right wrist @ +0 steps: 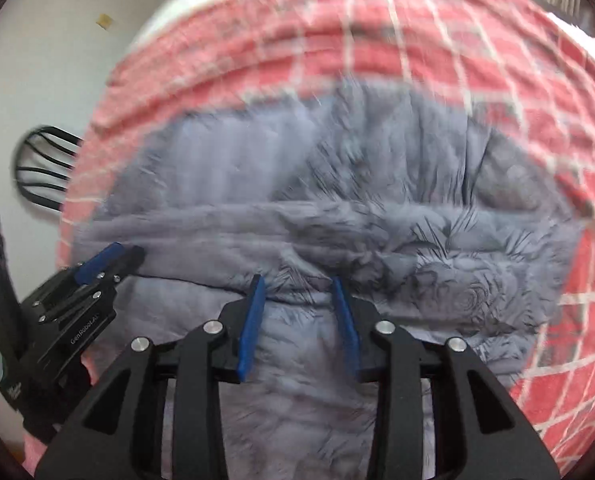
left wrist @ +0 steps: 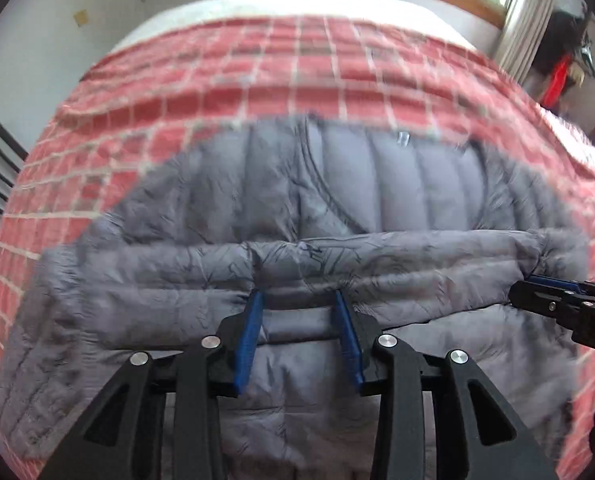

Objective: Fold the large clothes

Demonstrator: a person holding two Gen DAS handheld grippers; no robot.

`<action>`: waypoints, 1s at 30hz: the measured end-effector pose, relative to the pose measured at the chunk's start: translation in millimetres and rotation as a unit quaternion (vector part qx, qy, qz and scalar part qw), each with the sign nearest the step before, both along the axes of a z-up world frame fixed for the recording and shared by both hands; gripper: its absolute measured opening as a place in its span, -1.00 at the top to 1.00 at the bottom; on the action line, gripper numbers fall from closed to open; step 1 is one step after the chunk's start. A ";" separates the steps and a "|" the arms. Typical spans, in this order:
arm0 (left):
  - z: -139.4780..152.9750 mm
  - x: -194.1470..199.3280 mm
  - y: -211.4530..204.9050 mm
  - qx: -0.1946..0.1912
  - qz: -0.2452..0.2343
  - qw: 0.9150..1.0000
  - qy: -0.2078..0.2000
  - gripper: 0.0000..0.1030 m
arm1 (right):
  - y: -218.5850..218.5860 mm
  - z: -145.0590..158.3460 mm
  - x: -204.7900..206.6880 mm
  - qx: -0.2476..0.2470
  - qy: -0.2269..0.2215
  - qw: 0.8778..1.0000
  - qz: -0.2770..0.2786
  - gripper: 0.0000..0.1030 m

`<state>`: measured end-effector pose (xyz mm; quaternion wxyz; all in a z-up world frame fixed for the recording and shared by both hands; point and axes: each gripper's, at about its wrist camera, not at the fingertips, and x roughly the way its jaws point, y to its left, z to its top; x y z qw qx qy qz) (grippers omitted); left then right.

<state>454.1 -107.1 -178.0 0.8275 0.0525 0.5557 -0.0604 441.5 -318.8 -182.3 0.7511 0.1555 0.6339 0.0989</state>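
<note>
The gray puffy jacket (left wrist: 297,200) lies on the bed's red checked blanket (left wrist: 177,92). It looks soft, light and slippery. Both claws, left (left wrist: 299,300) and right (right wrist: 299,284), stand apart over its folded edge, pinching nothing. Grab that thick edge.

The jacket (left wrist: 377,184) is soft, puffy grey cloth, crinkled and a little shiny. The blanket (left wrist: 217,80) under it is fuzzy red cloth with white lines. The left tongs (left wrist: 299,300) are matt black plastic with blue pads (left wrist: 251,336) and shiny metal pins.
</note>
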 end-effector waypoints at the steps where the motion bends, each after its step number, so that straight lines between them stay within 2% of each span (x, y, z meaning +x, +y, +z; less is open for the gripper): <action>1: -3.0 -0.5 -2.1 0.005 -0.006 1.000 -0.002 0.26 | -0.5 -3.7 0.2 0.004 -0.001 1.000 -0.002 0.34; 5: 8.1 -3.1 4.4 -0.006 -0.001 1.000 0.010 0.27 | -5.5 8.3 -4.4 0.012 -0.007 1.000 -0.009 0.33; 8: 33.2 -18.6 14.3 -0.030 0.000 1.000 -0.008 0.23 | -9.7 31.1 -25.8 0.017 -0.032 0.999 0.002 0.27; 10: 42.5 -35.0 15.9 -0.029 -0.012 0.999 -0.018 0.17 | -7.6 41.4 -46.0 0.016 -0.036 0.999 0.014 0.26; 12: 38.1 -44.6 16.7 -0.030 -0.022 0.999 -0.011 0.17 | -3.1 41.5 -61.6 0.017 -0.038 0.999 0.023 0.26; 15: 8.7 -49.0 13.8 -0.005 -0.024 1.000 0.012 0.16 | 4.1 22.5 -69.8 -0.003 -0.021 1.000 0.018 0.27; 16: 3.4 -49.6 13.0 -0.002 -0.024 1.000 0.012 0.15 | 5.8 11.0 -70.1 -0.009 -0.009 1.000 0.013 0.27; 19: -3.9 -52.0 7.9 0.017 -0.031 0.999 0.000 0.15 | 12.6 -0.4 -71.9 -0.029 -0.026 0.999 0.020 0.26; 23: -0.6 -46.8 15.3 -0.008 -0.015 1.000 0.017 0.15 | 14.3 3.1 -69.3 -0.036 -0.016 0.999 0.017 0.27; 25: 9.8 -48.7 25.0 -0.024 -0.002 0.999 0.024 0.15 | 12.0 15.3 -69.1 -0.019 -0.018 1.000 0.009 0.24; 26: 20.3 -52.2 34.0 -0.037 0.007 0.999 0.016 0.15 | 8.3 26.2 -72.5 -0.007 -0.032 0.999 0.005 0.23; 27: 32.3 -57.8 45.2 -0.045 0.015 0.999 0.003 0.09 | 3.4 41.7 -77.9 0.002 -0.053 0.999 0.001 0.18; 28: 40.7 -64.2 54.5 -0.049 0.022 0.999 -0.007 -0.08 | -1.0 53.9 -82.5 0.002 -0.066 0.998 -0.004 0.14; 30: 56.3 -79.5 83.7 -0.067 0.045 0.996 -0.022 -0.23 | -13.5 76.0 -92.8 -0.007 -0.087 0.996 -0.014 -0.01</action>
